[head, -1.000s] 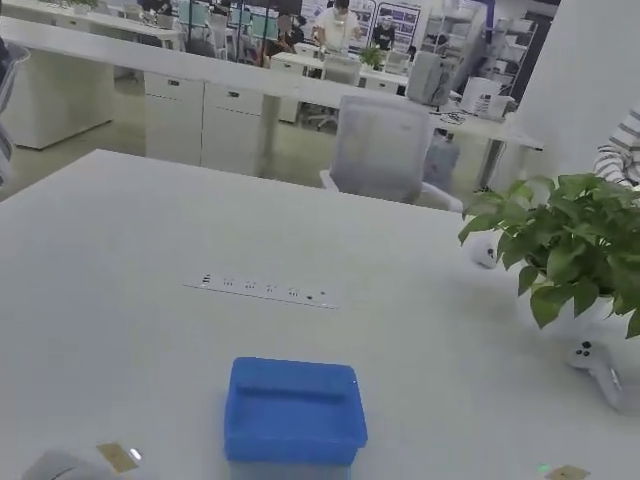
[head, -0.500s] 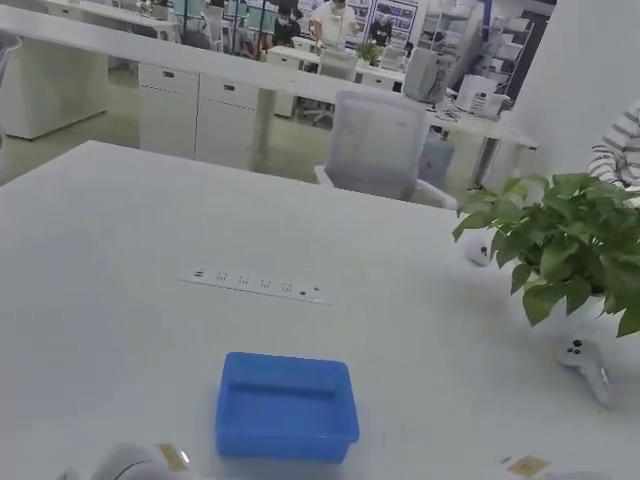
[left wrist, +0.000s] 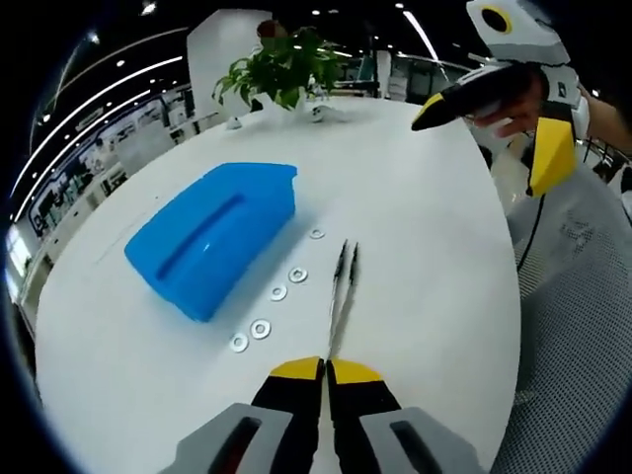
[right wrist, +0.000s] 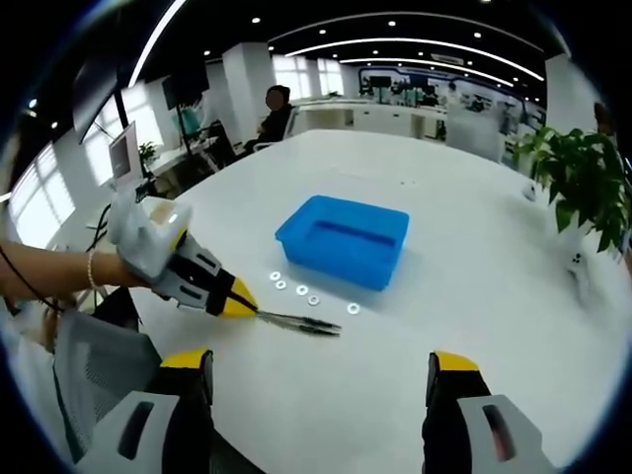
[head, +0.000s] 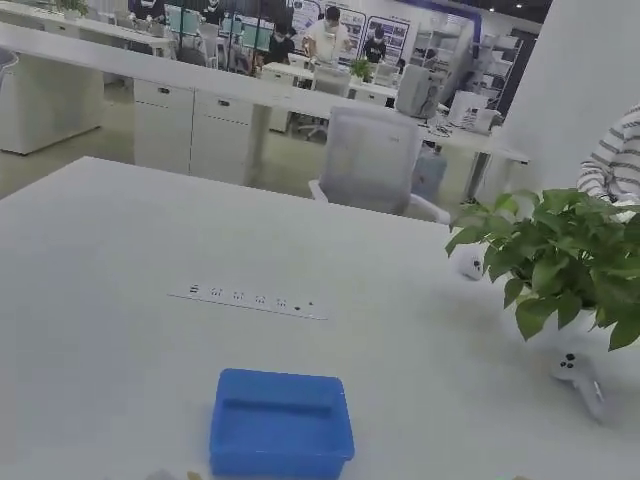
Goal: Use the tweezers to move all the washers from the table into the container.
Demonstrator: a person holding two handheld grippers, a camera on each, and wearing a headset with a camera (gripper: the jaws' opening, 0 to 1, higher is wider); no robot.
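Left gripper [left wrist: 326,367] fingers clamped on tweezers [left wrist: 341,281]; 5 washers [left wrist: 278,292] ahead-left of fingers, beside container [left wrist: 212,242]. Right gripper [right wrist: 321,360] fingers wide apart.

Smooth matt white table [head: 100,300], blue plastic container [head: 280,425] with a soft sheen, small bright metal washers [left wrist: 261,328], thin grey metal tweezers [left wrist: 341,286], left gripper [left wrist: 326,370] in matt black, yellow and grey plastic, slightly glossy green leaves on plant [head: 570,250].

The blue container [head: 281,425] runs off the head view's bottom edge. The tweezers [left wrist: 341,286] have their back end buried in the left claw [left wrist: 325,363].
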